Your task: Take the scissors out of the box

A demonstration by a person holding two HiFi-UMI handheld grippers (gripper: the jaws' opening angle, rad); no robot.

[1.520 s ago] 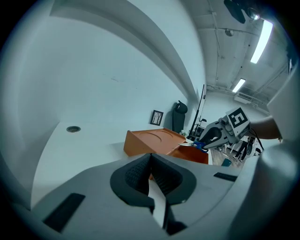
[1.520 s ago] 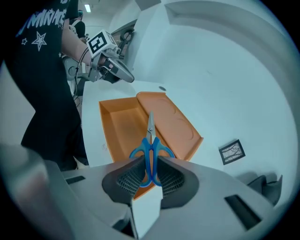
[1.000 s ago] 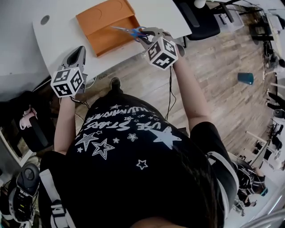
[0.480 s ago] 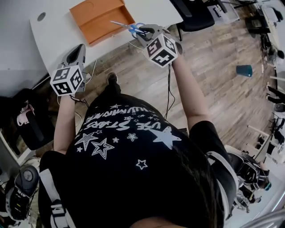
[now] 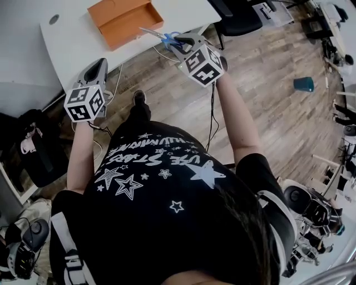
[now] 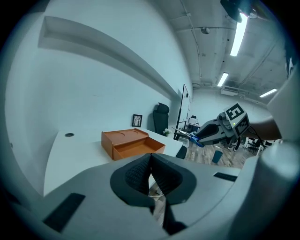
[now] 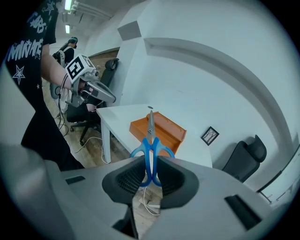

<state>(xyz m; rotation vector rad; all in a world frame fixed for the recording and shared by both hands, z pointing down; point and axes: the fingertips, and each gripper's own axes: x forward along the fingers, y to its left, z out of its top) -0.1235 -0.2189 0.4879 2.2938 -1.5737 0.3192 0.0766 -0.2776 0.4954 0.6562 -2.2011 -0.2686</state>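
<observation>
An open orange box (image 5: 125,21) lies on the white table (image 5: 67,42). My right gripper (image 5: 179,42) is shut on the blue handles of the scissors (image 5: 161,36), which hang in the air over the wooden floor, clear of the box. In the right gripper view the scissors (image 7: 151,145) stand upright between the pads, blades pointing toward the box (image 7: 161,130). My left gripper (image 5: 100,68) hovers by the table's front edge, shut and holding nothing. In the left gripper view its pads (image 6: 140,174) meet, and the box (image 6: 131,143) and the scissors (image 6: 186,134) lie beyond.
A black office chair (image 5: 240,16) stands at the table's right end. A teal bin (image 5: 305,83) sits on the floor at the right. Cables hang beneath the table edge. More chairs and gear line both sides of the room.
Both grippers have drawn back from the table toward the person. The scissors went with the right gripper, from above the box's edge to over the floor.
</observation>
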